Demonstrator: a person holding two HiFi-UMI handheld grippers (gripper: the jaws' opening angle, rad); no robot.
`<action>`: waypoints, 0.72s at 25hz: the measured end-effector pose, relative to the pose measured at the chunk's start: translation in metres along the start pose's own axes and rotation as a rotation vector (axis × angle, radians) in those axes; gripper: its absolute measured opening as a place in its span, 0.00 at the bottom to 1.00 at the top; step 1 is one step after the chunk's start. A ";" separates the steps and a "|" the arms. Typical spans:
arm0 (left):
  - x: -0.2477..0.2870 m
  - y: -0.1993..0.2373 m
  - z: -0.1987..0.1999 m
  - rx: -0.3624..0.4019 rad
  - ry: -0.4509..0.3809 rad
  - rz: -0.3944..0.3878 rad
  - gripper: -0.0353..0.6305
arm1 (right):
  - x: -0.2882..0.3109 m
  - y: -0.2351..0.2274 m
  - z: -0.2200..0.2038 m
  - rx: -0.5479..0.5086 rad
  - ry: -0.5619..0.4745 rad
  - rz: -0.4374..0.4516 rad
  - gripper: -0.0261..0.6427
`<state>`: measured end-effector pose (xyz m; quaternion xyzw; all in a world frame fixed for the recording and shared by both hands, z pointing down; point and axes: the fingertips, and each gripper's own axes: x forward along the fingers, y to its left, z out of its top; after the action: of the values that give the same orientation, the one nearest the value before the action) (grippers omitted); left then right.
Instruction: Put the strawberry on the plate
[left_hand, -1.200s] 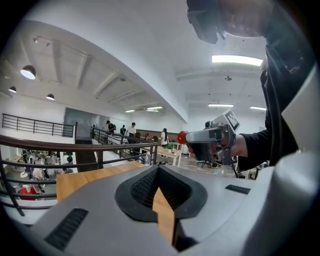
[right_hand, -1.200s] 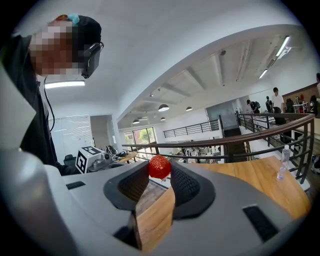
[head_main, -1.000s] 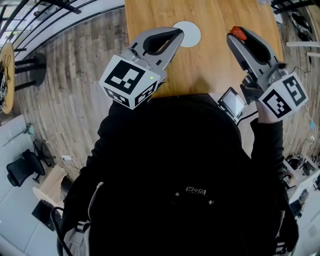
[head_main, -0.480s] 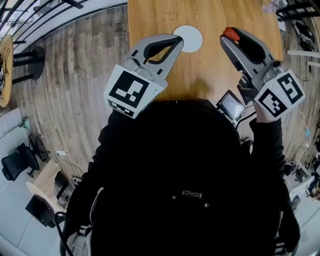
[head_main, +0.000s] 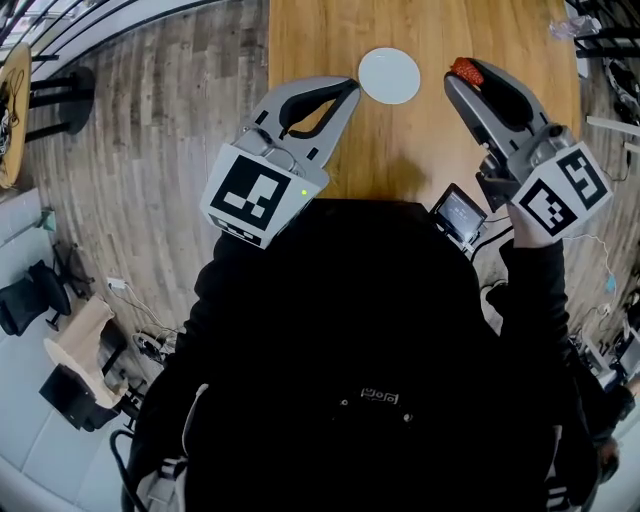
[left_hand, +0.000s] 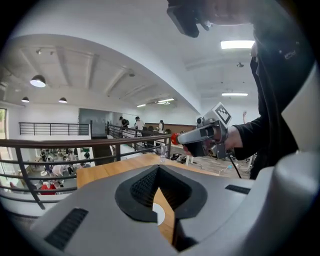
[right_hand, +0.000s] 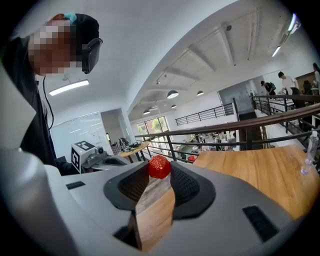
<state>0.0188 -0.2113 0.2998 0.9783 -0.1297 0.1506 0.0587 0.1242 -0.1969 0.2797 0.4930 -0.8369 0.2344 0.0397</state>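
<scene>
Table's (head_main: 420, 150) plate (head_main: 390, 75) shows whole overhead; right gripper (head_main: 468, 76) clamps strawberry (right_hand: 159, 167), left gripper's (head_main: 349, 89) jaws together.

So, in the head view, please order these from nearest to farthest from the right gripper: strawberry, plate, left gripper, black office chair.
1. The strawberry, held in the jaws of the right gripper.
2. The plate, on the table, to its left.
3. The left gripper, beyond the plate, further left.
4. The office chair, on the floor, far left.
</scene>
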 end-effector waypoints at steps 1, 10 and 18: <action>-0.002 0.000 0.000 -0.025 -0.005 0.004 0.06 | 0.001 0.001 0.000 -0.003 0.006 0.007 0.25; -0.009 -0.007 0.002 -0.114 -0.027 0.004 0.06 | 0.004 0.002 -0.005 -0.004 0.039 0.032 0.26; -0.020 -0.015 0.003 -0.135 -0.022 0.008 0.06 | 0.007 0.002 -0.011 -0.016 0.082 0.049 0.25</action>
<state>0.0049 -0.1926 0.2893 0.9732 -0.1439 0.1312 0.1224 0.1172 -0.1965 0.2909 0.4619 -0.8483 0.2486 0.0722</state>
